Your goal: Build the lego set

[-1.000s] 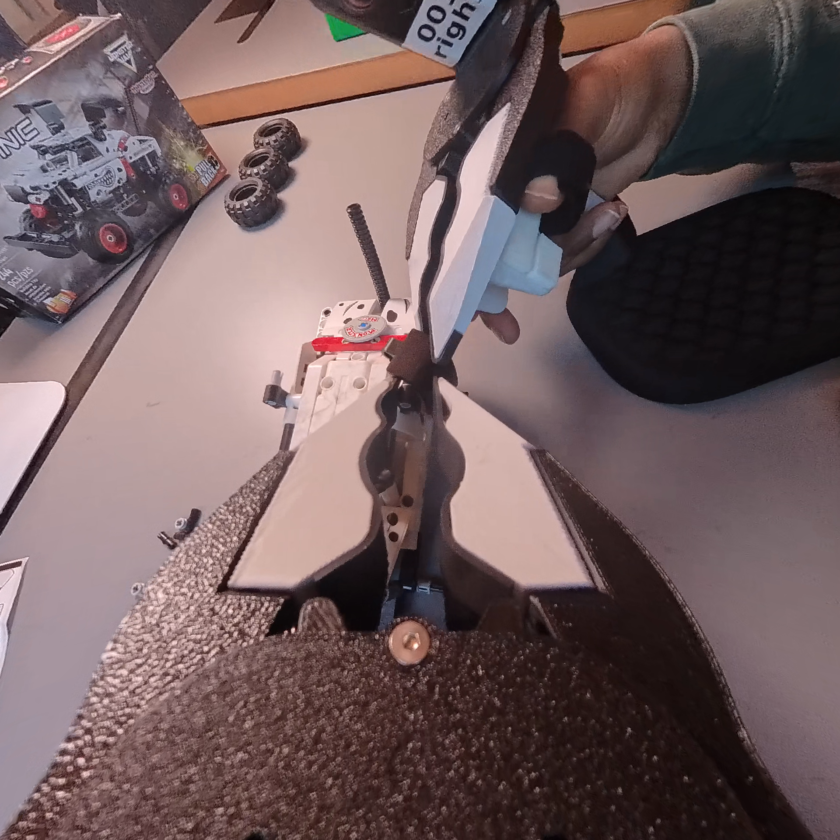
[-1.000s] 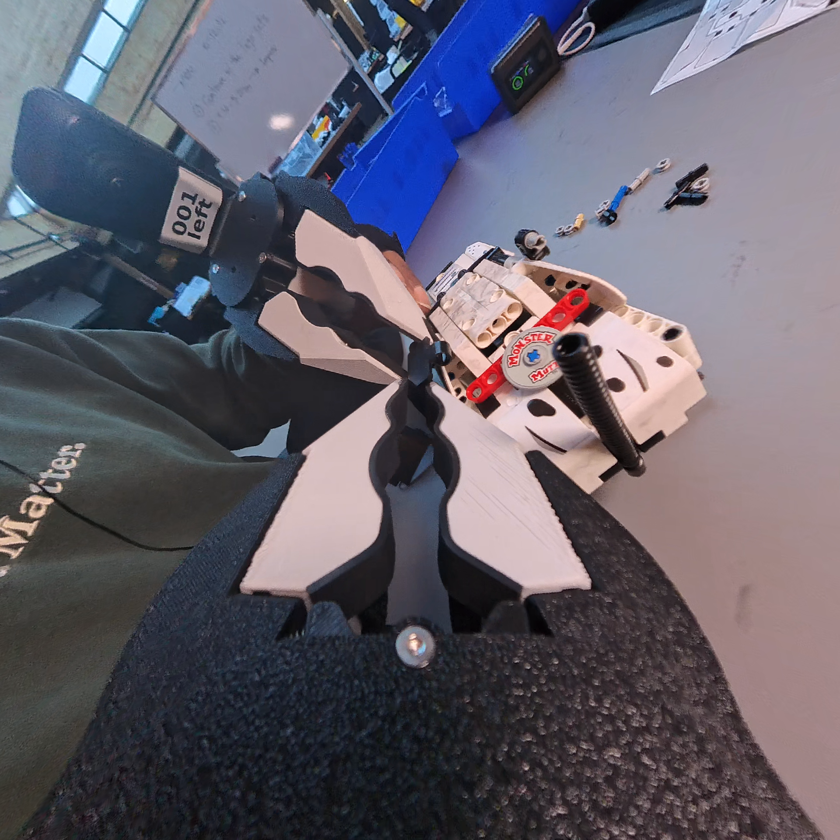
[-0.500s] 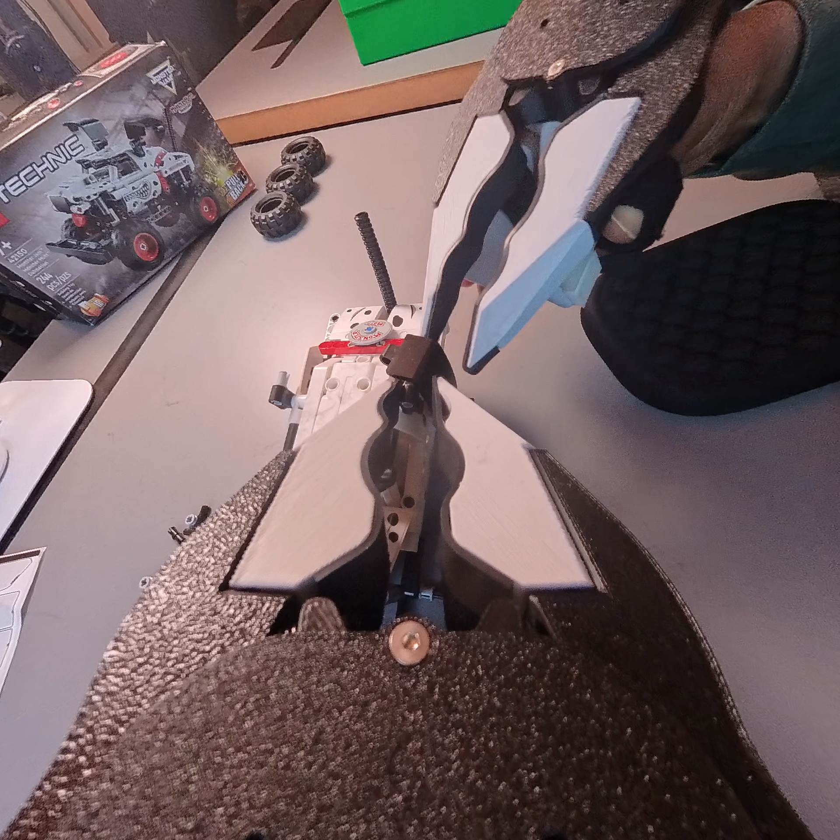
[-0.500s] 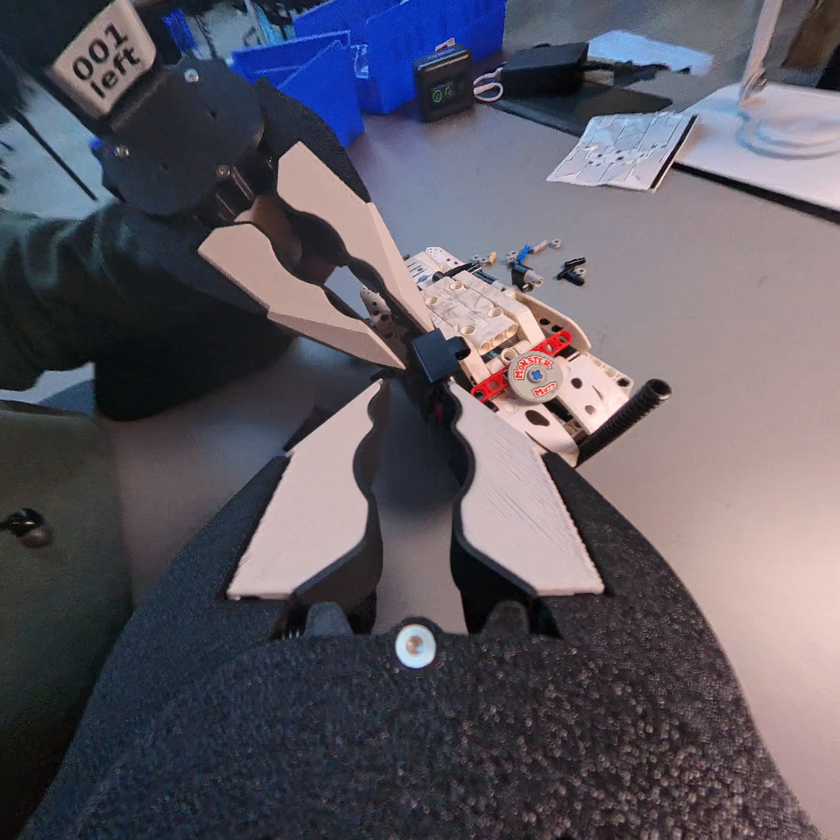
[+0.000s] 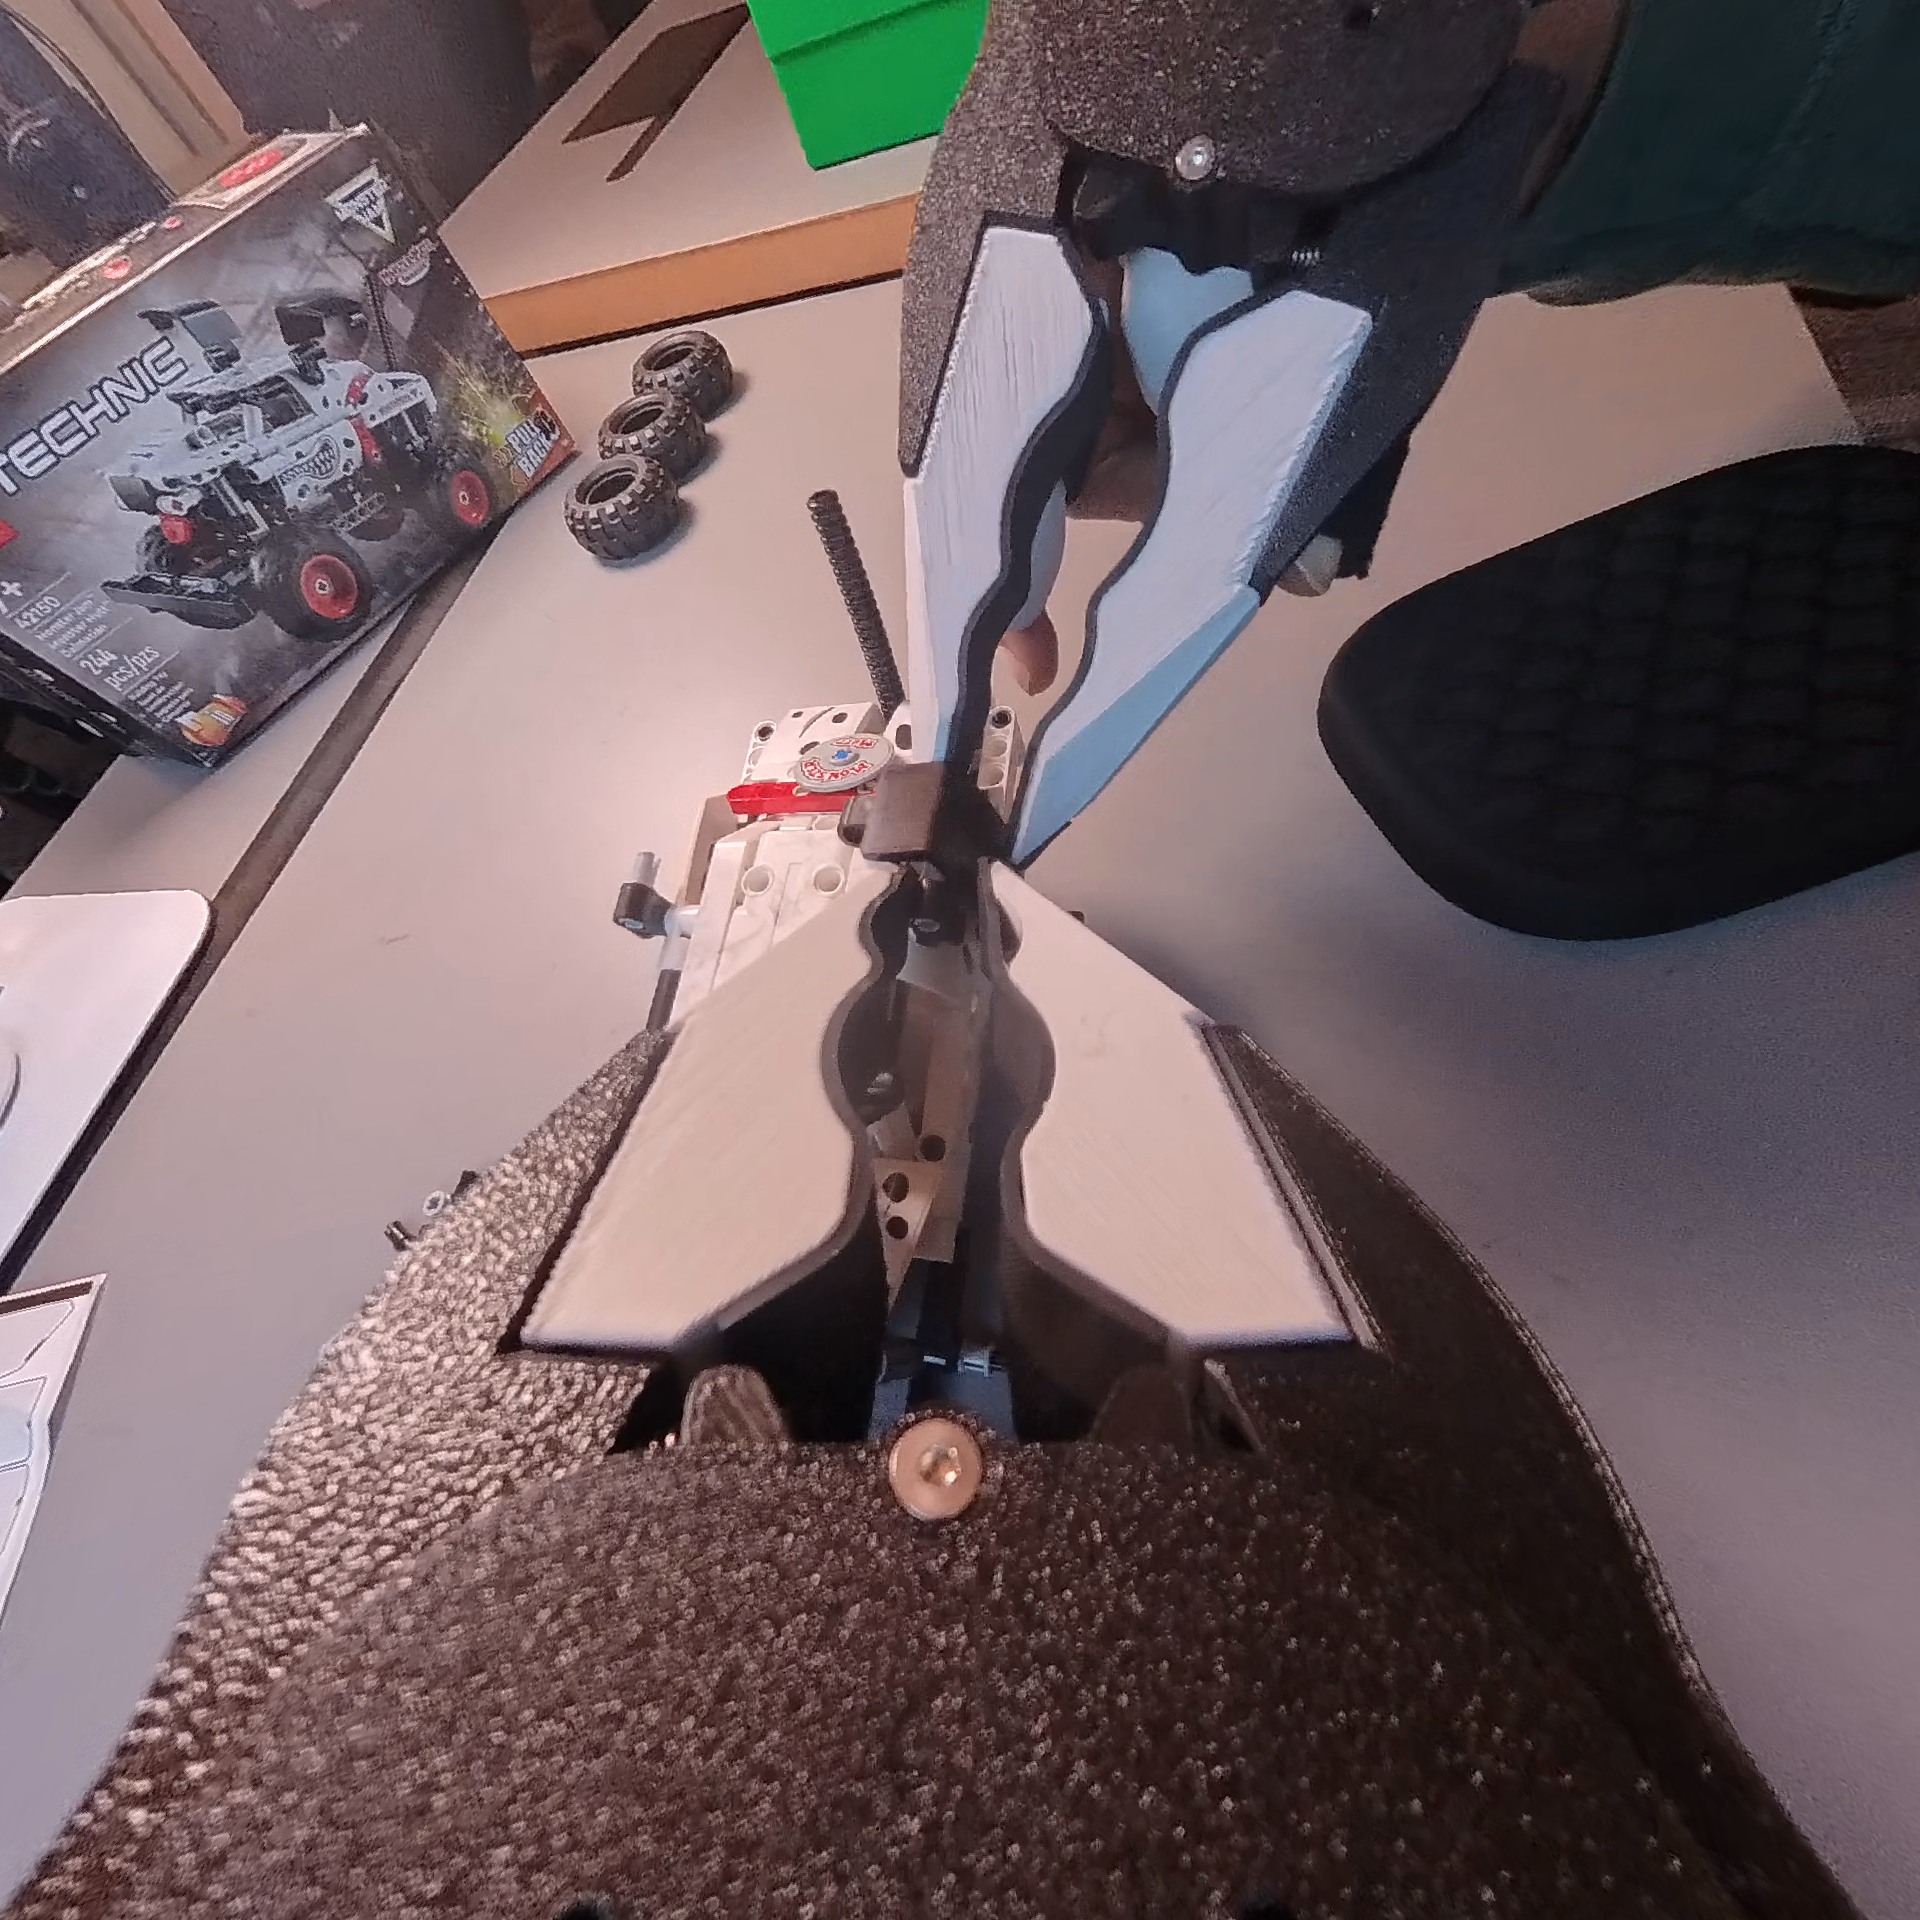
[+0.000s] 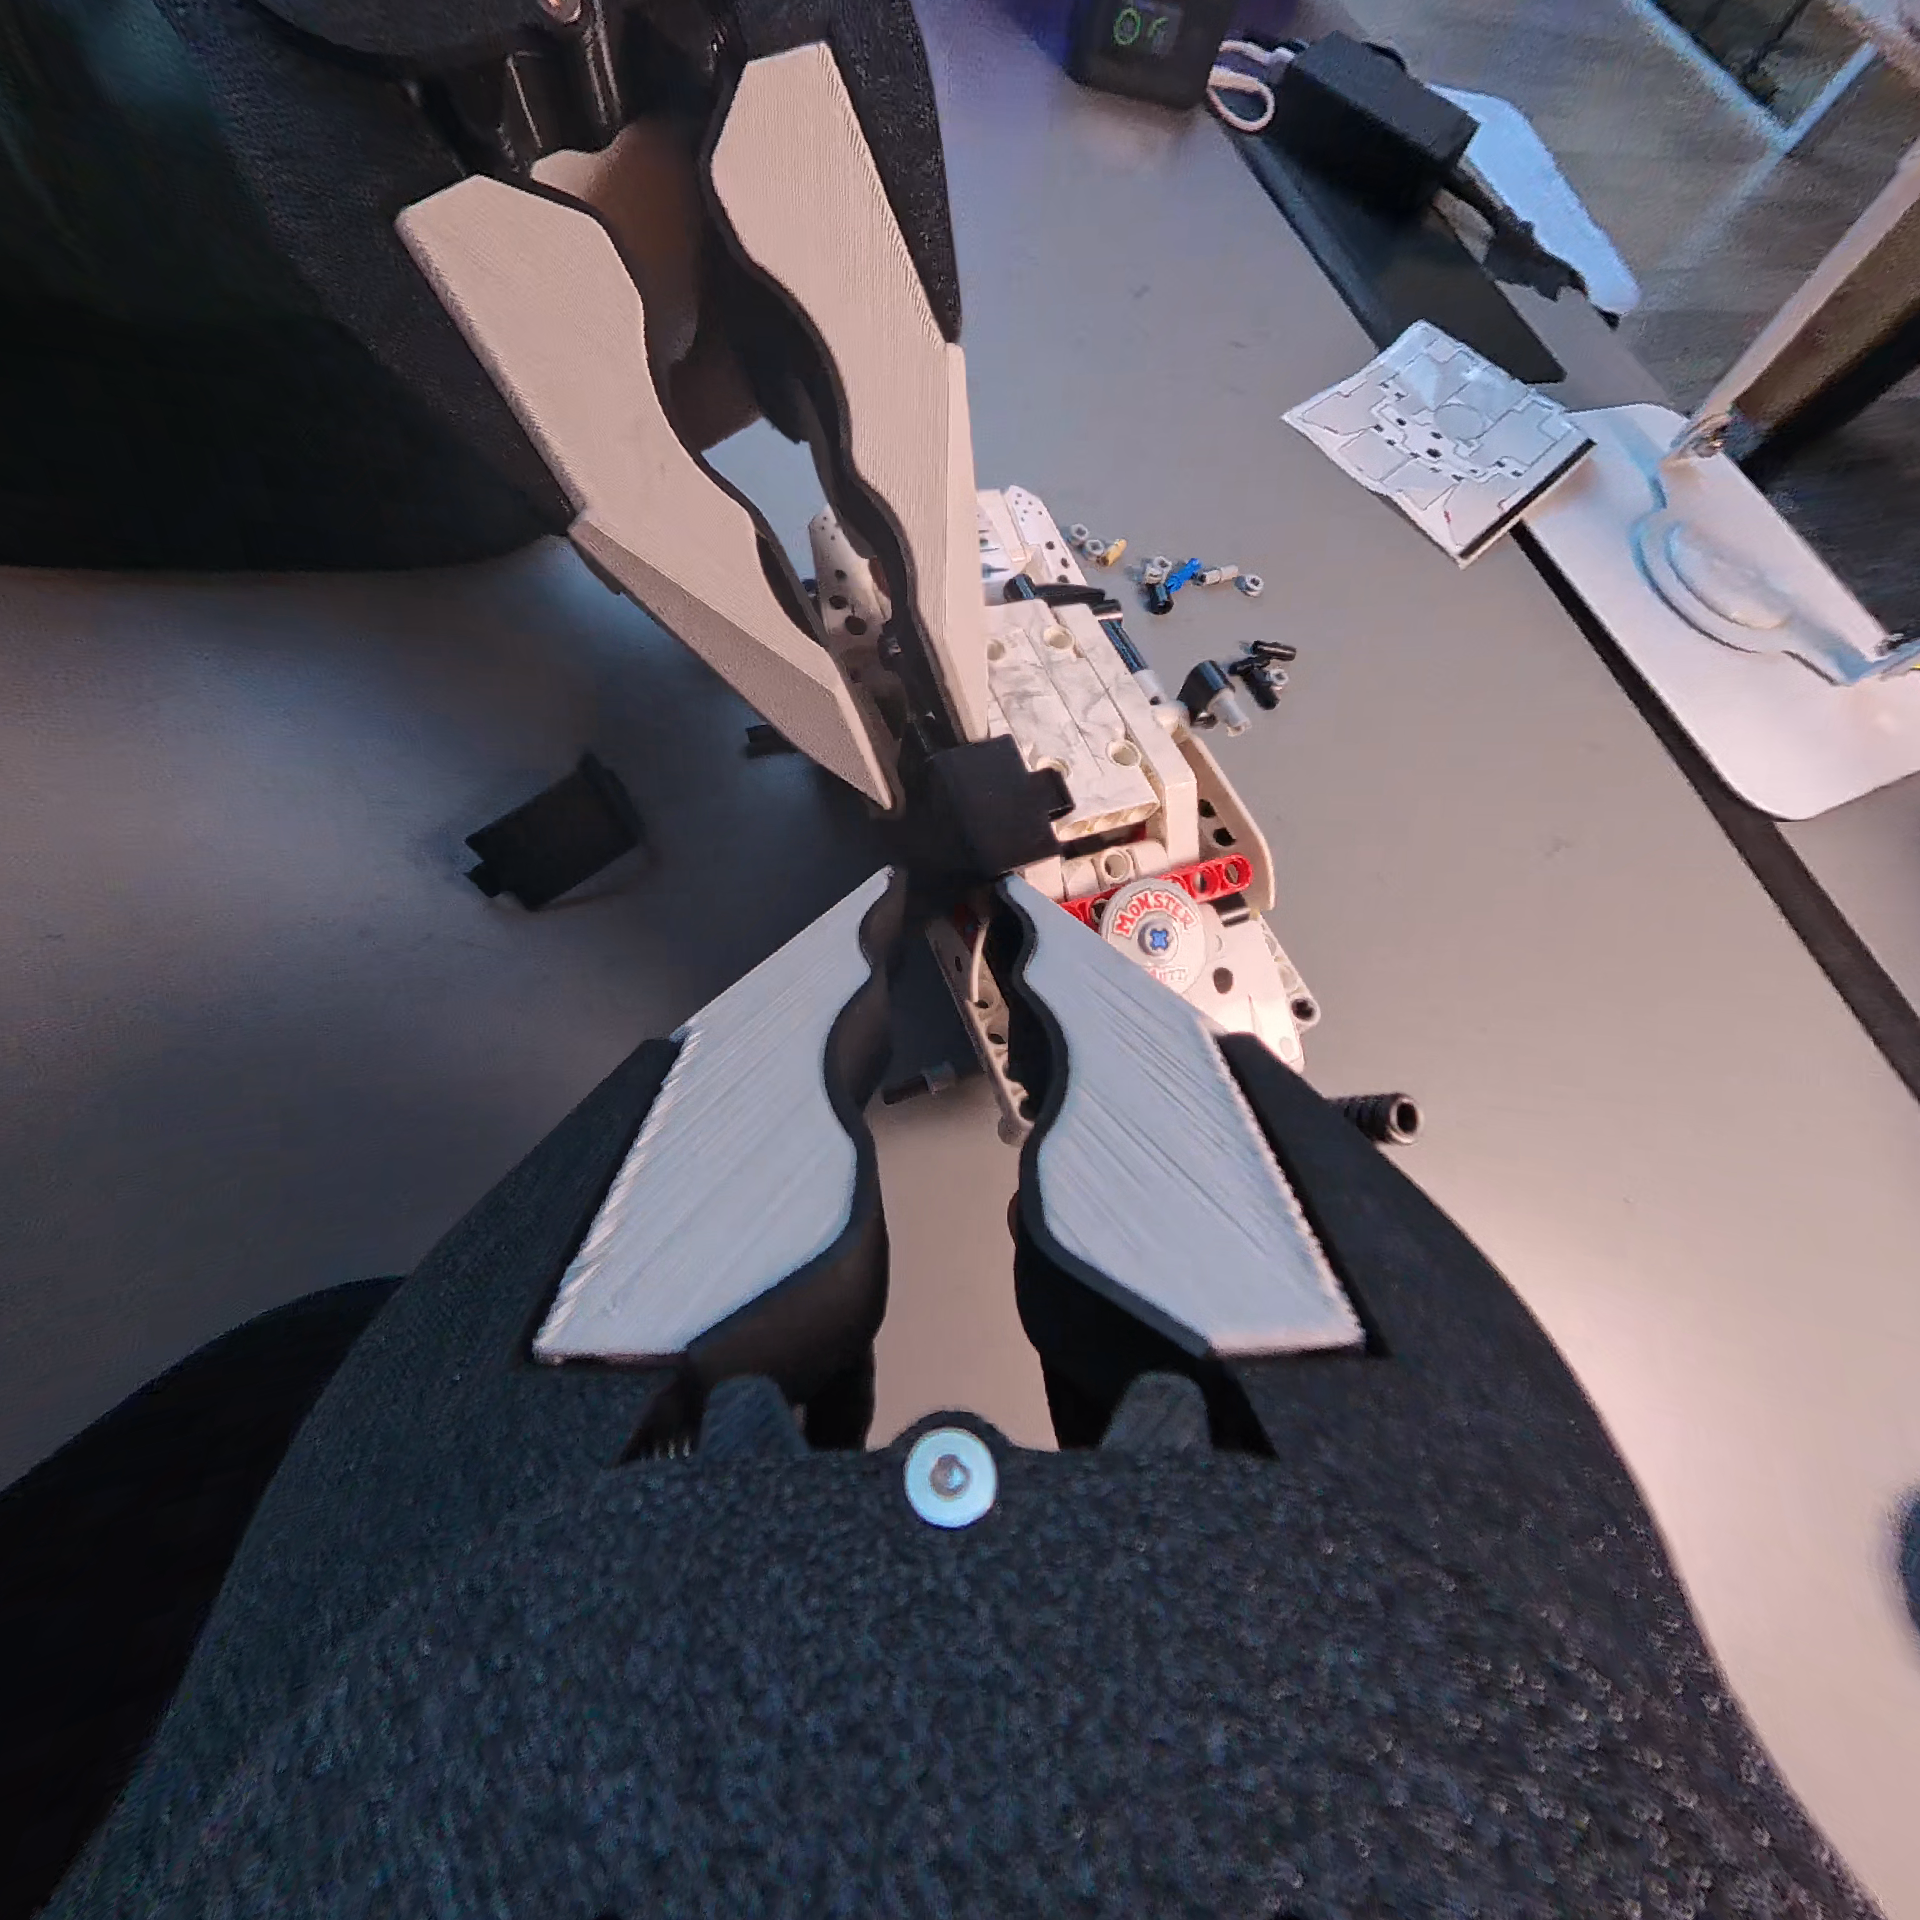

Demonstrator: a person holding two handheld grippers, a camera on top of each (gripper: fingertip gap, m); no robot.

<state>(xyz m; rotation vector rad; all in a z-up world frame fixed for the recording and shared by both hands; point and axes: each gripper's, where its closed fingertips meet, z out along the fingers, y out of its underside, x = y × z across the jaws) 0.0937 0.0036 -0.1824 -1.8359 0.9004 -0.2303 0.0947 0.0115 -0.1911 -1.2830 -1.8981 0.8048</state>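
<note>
Two tools meet over our truck body [image 5: 790, 883] on the tabletop [image 5: 1351, 1143]; left tool [image 5: 940, 883] clamps its frame; right tool [image 6: 940, 888] has just parted, releasing the black piece [image 6: 982, 795], seemingly seated.

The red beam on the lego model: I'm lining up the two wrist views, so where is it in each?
Left wrist view: red beam above centre, just beyond the left tongs.
Right wrist view: red beam right of centre.
Shared landmark: round badge on the beam.
</note>
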